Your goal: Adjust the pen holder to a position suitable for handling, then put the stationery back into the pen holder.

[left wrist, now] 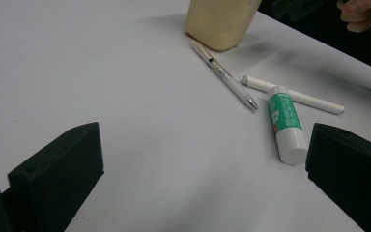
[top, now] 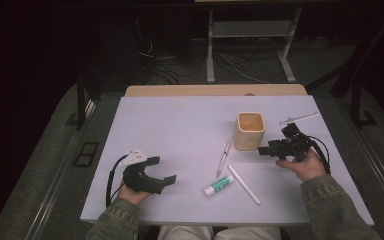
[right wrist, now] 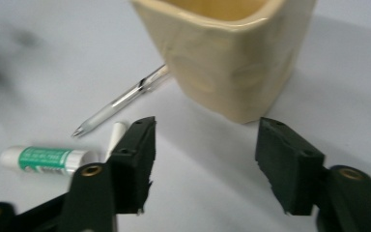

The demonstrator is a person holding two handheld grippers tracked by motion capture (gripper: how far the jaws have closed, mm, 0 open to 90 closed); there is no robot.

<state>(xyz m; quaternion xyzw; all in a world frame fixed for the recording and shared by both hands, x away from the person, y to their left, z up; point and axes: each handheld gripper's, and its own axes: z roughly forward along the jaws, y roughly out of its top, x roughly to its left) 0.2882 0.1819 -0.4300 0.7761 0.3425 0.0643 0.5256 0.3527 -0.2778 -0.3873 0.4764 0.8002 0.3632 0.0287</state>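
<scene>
R gripper sits right of centre in the high view, jaws standing apart w/ nothing between them, aimed at the side of the cream cup. L gripper rests lower left, jaws wide and empty. Work looks like loading loose items into the cup: clear pen lies just below-left of it, glue stick lower centre, white stick beside the glue w/ near ends close together, another white rod-like thing at the table's upper right. Risks, as I judge them: R jaws are v. close to the cup wall, so a careless swing could knock or tip it; pen lies flat and thin, so pads may skid off or roll it away; glue stick is round and could roll if nudged; glue and white stick lie near enough that grabbing one may shove the other. Cup interior: can't see anything inside from the high view; the bottom isn't clear.
</scene>
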